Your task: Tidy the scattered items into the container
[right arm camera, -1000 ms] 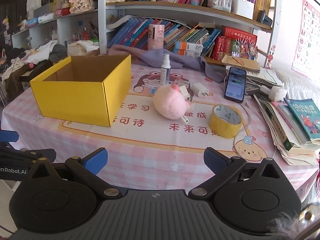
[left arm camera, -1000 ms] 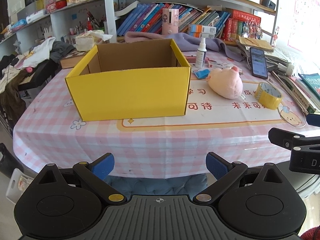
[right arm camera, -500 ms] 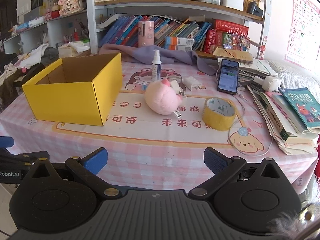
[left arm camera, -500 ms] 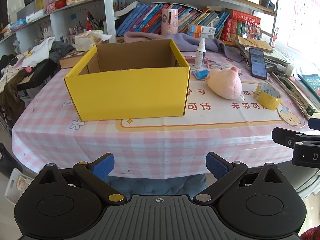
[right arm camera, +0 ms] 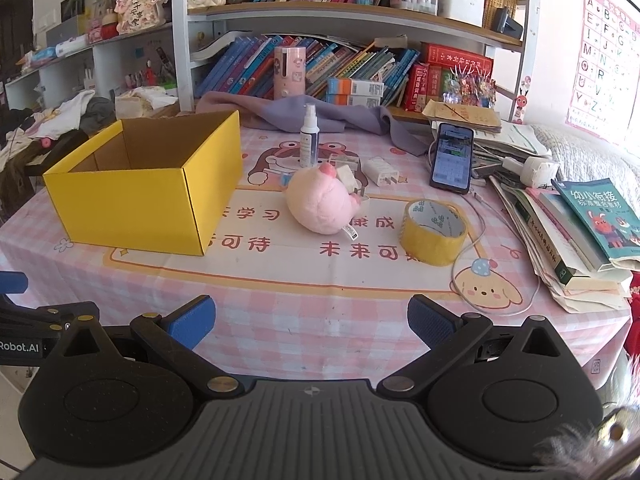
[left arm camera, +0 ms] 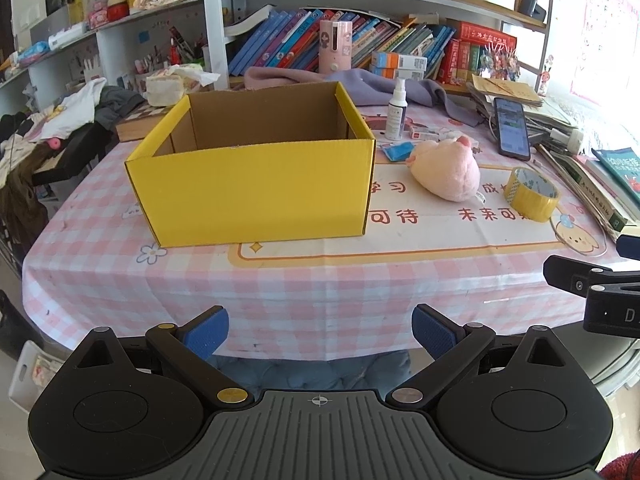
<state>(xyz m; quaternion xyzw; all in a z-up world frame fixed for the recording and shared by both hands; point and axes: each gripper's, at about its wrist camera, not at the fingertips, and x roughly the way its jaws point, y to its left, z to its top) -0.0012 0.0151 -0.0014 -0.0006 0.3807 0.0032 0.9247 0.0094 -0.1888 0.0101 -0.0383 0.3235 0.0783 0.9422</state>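
Note:
An open yellow cardboard box [left arm camera: 252, 196] [right arm camera: 132, 204] stands on the pink checked tablecloth; its inside shows only bare brown card. To its right lie a pink plush toy [left arm camera: 446, 174] [right arm camera: 320, 208], a yellow tape roll [left arm camera: 531, 194] [right arm camera: 434, 232], a white spray bottle [left arm camera: 396, 110] [right arm camera: 310, 136], a white charger [right arm camera: 380, 170] and a small blue item [left arm camera: 396, 150]. My left gripper [left arm camera: 320, 334] is open and empty, held before the table's near edge facing the box. My right gripper [right arm camera: 310, 320] is open and empty, near the front edge below the plush toy.
A phone [right arm camera: 452, 158] and stacked books [right arm camera: 576, 232] fill the table's right side, with a white cable [right arm camera: 476, 240] looping near the tape. A purple cloth [right arm camera: 344, 114] lies behind, under the bookshelves [right arm camera: 360, 12]. Clothes [left arm camera: 56, 120] pile up at the left.
Both grippers have drawn back slightly and risen, so the table appears a bit farther and lower. Nothing on the table has moved; both grippers stay open.

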